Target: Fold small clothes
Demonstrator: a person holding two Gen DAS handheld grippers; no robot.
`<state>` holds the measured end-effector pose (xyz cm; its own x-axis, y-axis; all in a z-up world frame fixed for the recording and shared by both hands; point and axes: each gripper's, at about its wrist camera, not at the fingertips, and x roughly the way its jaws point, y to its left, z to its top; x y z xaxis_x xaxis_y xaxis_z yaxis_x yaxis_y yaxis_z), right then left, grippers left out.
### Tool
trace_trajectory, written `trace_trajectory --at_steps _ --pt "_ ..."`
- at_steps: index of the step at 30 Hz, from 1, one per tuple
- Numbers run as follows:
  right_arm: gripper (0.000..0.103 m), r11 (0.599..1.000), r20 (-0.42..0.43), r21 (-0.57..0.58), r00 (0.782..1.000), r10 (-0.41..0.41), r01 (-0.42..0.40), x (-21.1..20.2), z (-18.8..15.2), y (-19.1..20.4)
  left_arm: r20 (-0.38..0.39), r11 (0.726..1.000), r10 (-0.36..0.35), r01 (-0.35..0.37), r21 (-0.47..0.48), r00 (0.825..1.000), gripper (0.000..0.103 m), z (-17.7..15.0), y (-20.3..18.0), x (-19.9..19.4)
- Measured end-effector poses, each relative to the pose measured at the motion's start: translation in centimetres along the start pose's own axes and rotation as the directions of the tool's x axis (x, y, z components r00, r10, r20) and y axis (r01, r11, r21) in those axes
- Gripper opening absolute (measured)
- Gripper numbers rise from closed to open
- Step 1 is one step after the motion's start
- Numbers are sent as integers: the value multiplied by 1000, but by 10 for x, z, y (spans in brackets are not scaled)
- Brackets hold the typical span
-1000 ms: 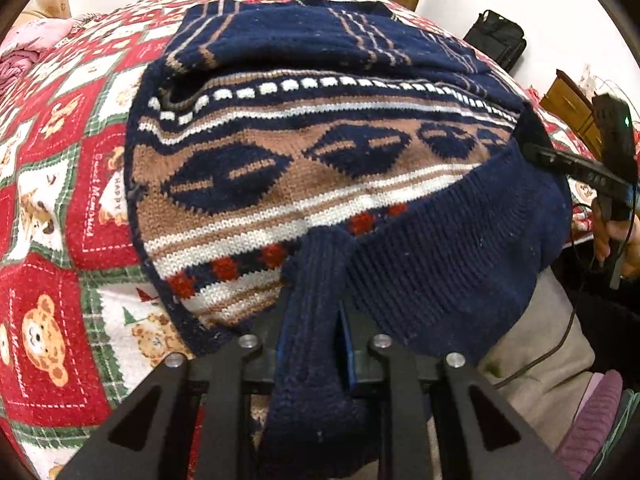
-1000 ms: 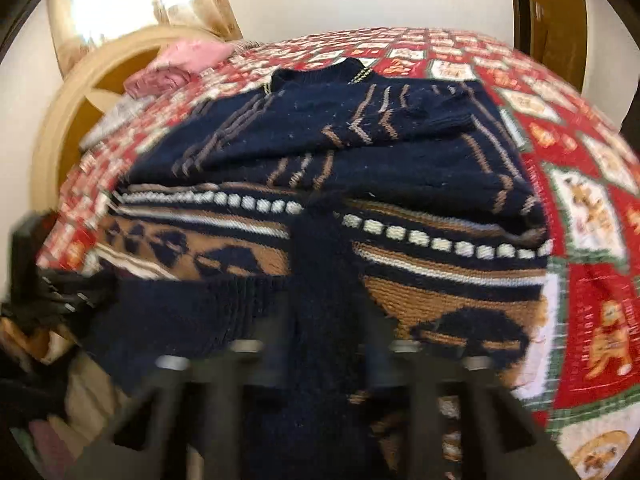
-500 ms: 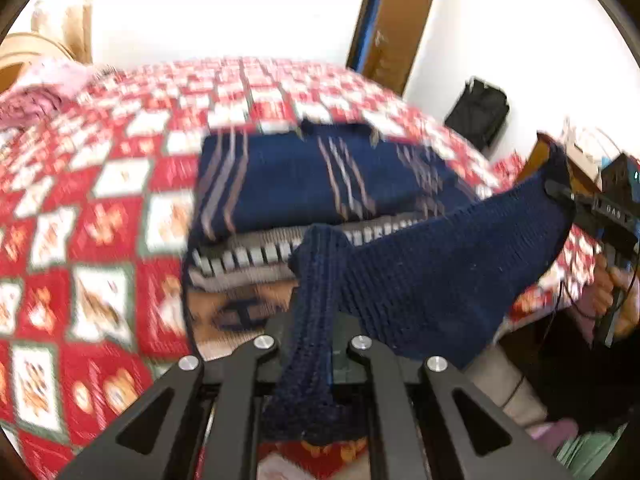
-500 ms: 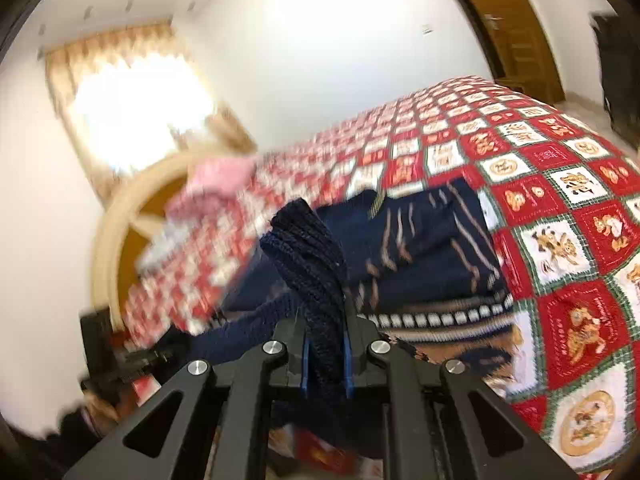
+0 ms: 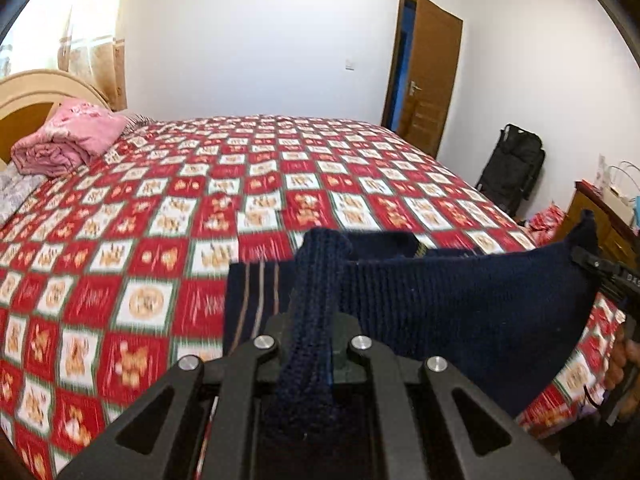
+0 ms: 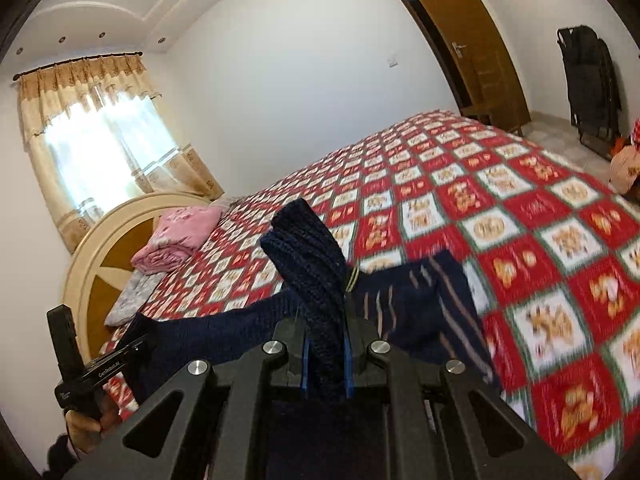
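A navy knitted sweater (image 5: pixel 460 312) with tan stripes is lifted by its ribbed hem above the red patchwork bedspread (image 5: pixel 160 208). My left gripper (image 5: pixel 310 336) is shut on one corner of the hem. My right gripper (image 6: pixel 326 340) is shut on the other corner. The hem stretches taut between them; the sweater's striped lower part (image 6: pixel 420 300) still rests on the bed. The right gripper shows at the right edge of the left wrist view (image 5: pixel 600 268), and the left gripper at the left of the right wrist view (image 6: pixel 128 352).
A folded pink blanket (image 5: pixel 68 140) and grey cloth (image 6: pixel 132 292) lie by the wooden headboard (image 6: pixel 100 256). A brown door (image 5: pixel 428 72) stands open at the far wall. A black folded chair (image 5: pixel 512 168) and a wooden cabinet (image 5: pixel 600 216) stand right of the bed.
Both grippers have lifted the sweater's hem up off the bed and tilted upward; the patterned body that filled the views has dropped out of sight below, and the room now shows.
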<state>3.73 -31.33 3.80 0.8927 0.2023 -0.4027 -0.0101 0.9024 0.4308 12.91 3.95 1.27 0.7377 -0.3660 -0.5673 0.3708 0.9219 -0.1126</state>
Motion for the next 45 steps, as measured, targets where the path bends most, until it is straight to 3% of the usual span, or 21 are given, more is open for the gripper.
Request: trace_trajectory --at_steps 4,11,15,18,20,23,25,26,27,30,35,38,41,42,44,45 --pt "12 995 23 -39 996 -91 92 47 23 -5 -19 999 24 -25 -22 1000 9 20 4 36" --pt "12 965 -34 -88 968 -249 245 136 22 -29 -119 994 103 -106 -19 988 9 30 10 120" --pt "15 958 -115 -91 952 -282 273 177 12 -52 -222 987 148 -159 -29 964 13 19 18 163" --pt "16 971 -200 -39 950 -239 236 188 12 -74 -270 981 180 -193 -20 946 19 8 25 181" --pt "20 982 -202 33 963 -178 188 178 19 -86 -283 983 167 -183 -31 945 23 4 28 183" --pt "21 982 -100 64 980 -173 180 132 35 -93 -272 986 142 -159 -41 952 32 8 31 173" --pt "28 984 -41 74 986 -162 164 96 45 -96 -242 979 193 -204 -22 951 61 14 29 162" --pt "37 985 -25 75 988 -153 154 78 48 -96 -216 975 211 -220 -17 953 65 16 29 153" --pt "41 987 -19 70 989 -147 148 63 47 -93 -178 976 211 -216 -10 961 69 19 27 141" --pt "44 995 -75 -35 992 -97 95 36 26 -74 -138 981 191 -192 -1 972 71 19 19 115" --pt "44 949 -216 -264 949 -230 170 53 -35 -54 -133 994 102 -105 -18 986 71 -9 -6 84" --pt "44 924 -229 -333 935 -271 186 77 -52 -55 -123 992 126 -124 22 984 71 -28 -23 83" --pt "44 892 -251 -382 902 -351 241 106 -55 -58 -152 986 169 -166 31 974 71 -39 -23 94" --pt "42 895 -266 -375 897 -353 241 114 -56 -61 -156 983 181 -179 31 971 71 -41 -22 95" --pt "8 886 -246 -387 898 -365 255 115 -55 -62 -184 980 200 -199 22 962 71 -45 -16 101" --pt "8 900 -258 -366 903 -343 237 111 -53 -63 -192 977 212 -212 20 958 71 -46 -12 104"
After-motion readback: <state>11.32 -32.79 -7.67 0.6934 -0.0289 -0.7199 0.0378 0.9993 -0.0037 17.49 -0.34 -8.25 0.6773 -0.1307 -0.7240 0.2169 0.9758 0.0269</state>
